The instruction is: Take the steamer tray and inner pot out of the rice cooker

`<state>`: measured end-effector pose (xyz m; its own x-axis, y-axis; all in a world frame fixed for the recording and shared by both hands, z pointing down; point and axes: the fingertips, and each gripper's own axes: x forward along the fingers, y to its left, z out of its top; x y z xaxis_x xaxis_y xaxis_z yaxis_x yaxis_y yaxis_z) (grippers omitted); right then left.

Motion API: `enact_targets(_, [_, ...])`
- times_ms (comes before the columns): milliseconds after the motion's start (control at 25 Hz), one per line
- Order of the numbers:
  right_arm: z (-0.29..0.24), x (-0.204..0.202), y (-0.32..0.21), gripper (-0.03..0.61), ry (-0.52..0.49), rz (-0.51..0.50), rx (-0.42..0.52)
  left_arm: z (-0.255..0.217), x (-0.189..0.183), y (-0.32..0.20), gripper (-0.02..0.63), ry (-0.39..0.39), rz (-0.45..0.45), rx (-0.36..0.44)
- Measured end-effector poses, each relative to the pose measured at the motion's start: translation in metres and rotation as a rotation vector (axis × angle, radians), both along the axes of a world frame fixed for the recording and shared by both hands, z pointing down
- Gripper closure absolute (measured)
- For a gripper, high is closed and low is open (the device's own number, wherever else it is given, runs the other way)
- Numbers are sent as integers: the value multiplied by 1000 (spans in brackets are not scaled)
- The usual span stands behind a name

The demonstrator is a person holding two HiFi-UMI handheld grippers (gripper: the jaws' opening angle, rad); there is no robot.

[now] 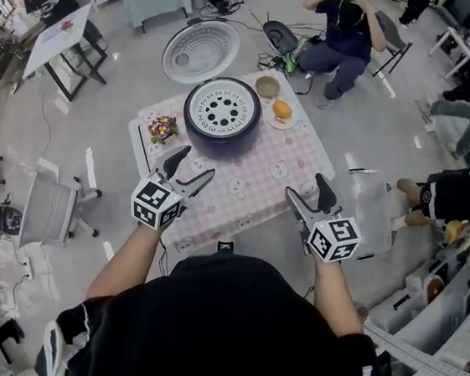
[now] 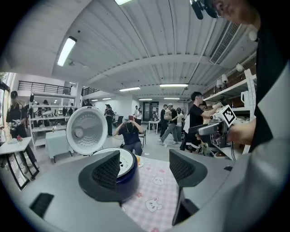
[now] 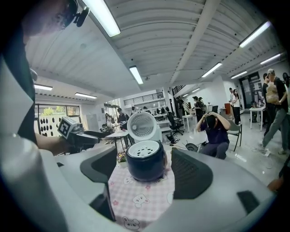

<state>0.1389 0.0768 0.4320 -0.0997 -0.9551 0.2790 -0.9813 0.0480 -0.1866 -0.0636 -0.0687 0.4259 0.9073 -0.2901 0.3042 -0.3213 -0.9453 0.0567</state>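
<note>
- The table (image 1: 259, 165), under a pink checked cloth, stands in the middle of an open floor. The person stands at its near edge.
- The rice cooker (image 1: 220, 131), a dark round body, sits at the table's far side, slightly left of centre. Its lid (image 1: 202, 51) is thrown back on the far side, so the mouth is open from above.
- The steamer tray (image 1: 222, 108), white and full of holes, lies flat in the cooker's mouth. It is round, so it has no long axis to line up with.
- The inner pot must sit beneath the tray; no view shows it.
- The left gripper (image 1: 196, 162) hovers over the near-left of the cloth, its jaws spread with nothing between them. The cooker lies just beyond it, farther off and a touch to the right. In the left gripper view the cooker (image 2: 124, 170) shows partly behind the left jaw.
- The right gripper (image 1: 304, 187) hovers over the near-right, its jaws likewise spread and empty. The cooker lies farther off and to its left. In the right gripper view the cooker (image 3: 145, 165) is framed squarely between the jaws, well apart from them.
- The left gripper looks the nearer to the tray's rim, so I judge it has the shorter reach.
- A small flower pot (image 1: 163, 127) stands left of the cooker. A bowl (image 1: 268, 86) and a plate (image 1: 283, 110) holding something orange stand to its right.
</note>
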Motion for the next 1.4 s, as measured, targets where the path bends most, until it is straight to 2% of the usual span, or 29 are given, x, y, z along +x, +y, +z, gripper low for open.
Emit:
enact_targets(240, [-11,-11,-44,190,25,-26,13,-1,-4,-42,265,-3,12,54])
enact_targets(360, [-12,-17,-59,190,26,-49,4,-8,-12,-53,265,17,0,38])
enact_targets(520, [-19,-20,-82,190,39,-99,-2,-21,-34,-64,265,52,-62,14])
enact_targets(680, [-17,-28,-108,190,48,-141,8,-13,-65,-81,265,77,-150,13])
enact_targets(800, [-8,-28,-123,190,58,-199,-10,-3,-73,-84,265,73,-203,-5])
enact_targets(1160, [-8,16,-172,190,44,-306,13,-5,-35,-101,265,67,-297,1])
enact_targets(1400, [2,48,-192,190,23,-379,-2,2,-15,-110,265,56,-379,-35])
